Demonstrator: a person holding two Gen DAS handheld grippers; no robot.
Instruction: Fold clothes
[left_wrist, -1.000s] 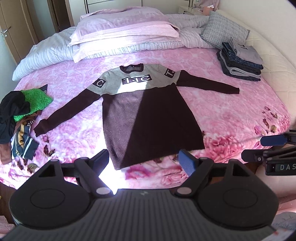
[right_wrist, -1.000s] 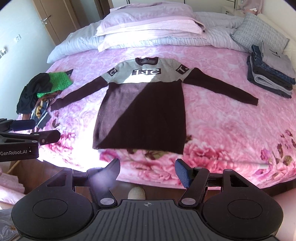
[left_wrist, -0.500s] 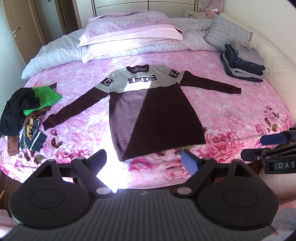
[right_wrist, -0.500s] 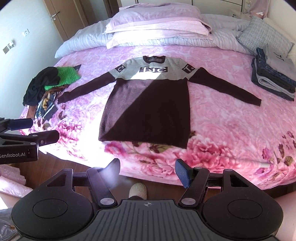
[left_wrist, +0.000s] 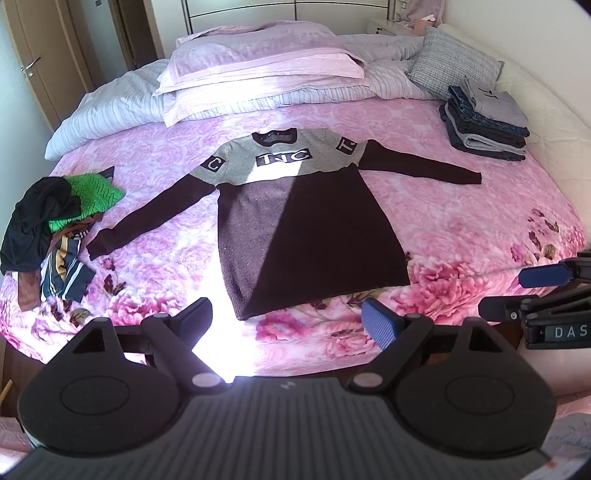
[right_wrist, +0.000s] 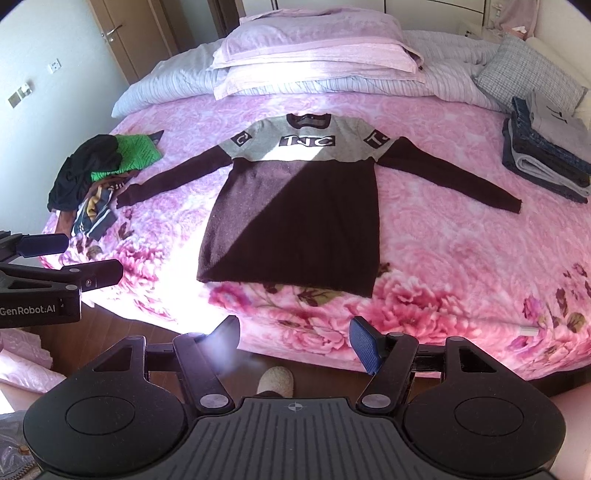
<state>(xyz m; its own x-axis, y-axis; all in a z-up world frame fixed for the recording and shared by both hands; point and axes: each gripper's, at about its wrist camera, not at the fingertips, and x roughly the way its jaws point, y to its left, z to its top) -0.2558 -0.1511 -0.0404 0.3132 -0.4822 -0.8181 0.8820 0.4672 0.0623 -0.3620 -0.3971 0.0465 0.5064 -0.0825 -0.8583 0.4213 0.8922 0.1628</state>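
Both grippers are held above the foot edge of the bed (left_wrist: 461, 206), pitched steeply downward and aimed across the bedspread toward the pillows.

Left gripper (left_wrist: 291, 319): its jaws have just been opening and now stand wide apart. Nothing lies between the fingers; they touch no fabric. In the right wrist view this gripper (right_wrist: 92, 258) enters at 9 o'clock, seen side-on with its two fingers apart. Its body carries the marking "GenRobot.AI".

Right gripper (right_wrist: 293, 336): jaws set well apart, nothing between them, no contact with any garment. In the left wrist view it (left_wrist: 517, 291) enters at 3 o'clock. The part of its marking that shows reads "DAS"; the rest is cut off by the frame edge.

Task item: the sweater dress (left_wrist: 303, 221) lies flat and face-up at the centre of the bed, at 12 o'clock from both grippers, collar toward the pillows, hem toward the foot edge, both sleeves spread outward. The hem lies near the left gripper's fingertips but apart from them. The grey yoke bears dark patches lettered "TNC" on the chest, "C" on one shoulder and "T" on the other.

Other items: a pile of unfolded clothes (left_wrist: 55, 221) sits at 9 o'clock of the dress. A stack of folded clothes (left_wrist: 484, 122) sits at 2 o'clock; its top grey piece shows a small dark mark that cannot be read.
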